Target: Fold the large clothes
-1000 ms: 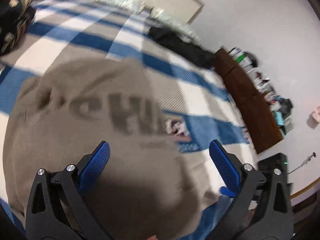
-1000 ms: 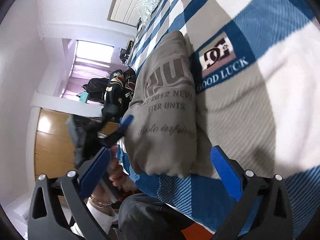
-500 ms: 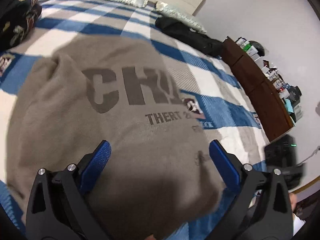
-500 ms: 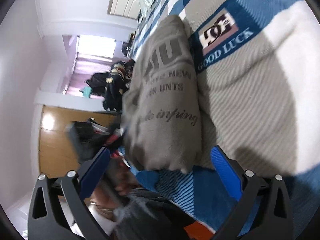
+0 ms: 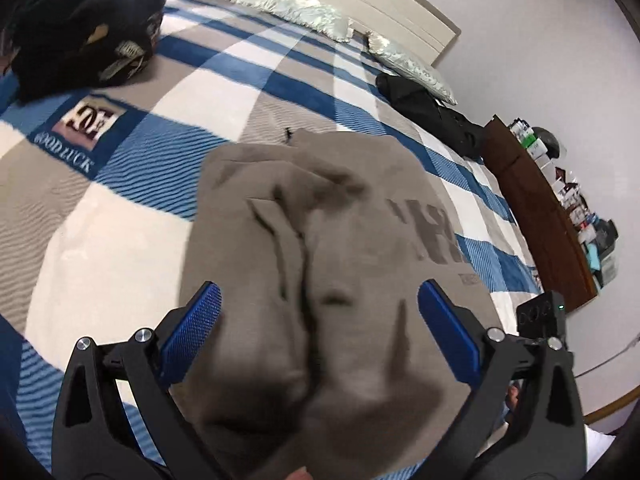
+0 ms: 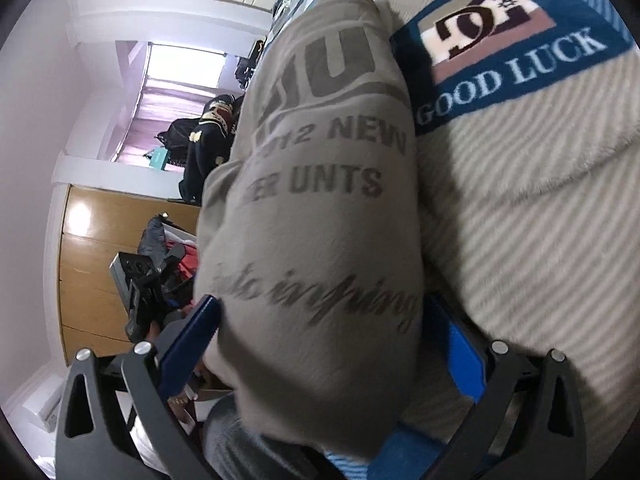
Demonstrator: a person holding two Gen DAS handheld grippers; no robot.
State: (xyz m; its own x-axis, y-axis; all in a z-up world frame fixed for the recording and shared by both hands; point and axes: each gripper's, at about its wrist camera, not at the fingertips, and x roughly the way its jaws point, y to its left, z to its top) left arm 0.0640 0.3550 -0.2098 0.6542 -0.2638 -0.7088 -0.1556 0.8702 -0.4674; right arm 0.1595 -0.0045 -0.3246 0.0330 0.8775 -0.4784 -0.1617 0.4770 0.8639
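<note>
A beige sweatshirt (image 5: 328,248) with dark lettering lies folded in a thick bundle on the blue, white and beige checked blanket (image 5: 160,128). My left gripper (image 5: 320,320) hovers open just above its near part, one blue pad on each side of the central crease. In the right wrist view the sweatshirt (image 6: 320,220) fills the middle. My right gripper (image 6: 326,338) is open, and the bundle's near end reaches in between its fingers. The left gripper's body (image 6: 138,280) shows beyond the bundle's left side.
A dark patterned jacket (image 5: 80,24) lies at the bed's far left, a black garment (image 5: 424,108) near the pillows (image 5: 296,8). A brown cluttered shelf (image 5: 540,216) runs along the right side of the bed. A wooden wardrobe (image 6: 100,260) stands behind, and the person's jeans (image 6: 240,440) are close.
The left gripper has swung left across the sweatshirt, now over its folded middle. The right gripper has moved in until the bundle's end sits between its fingers. Both stayed open.
</note>
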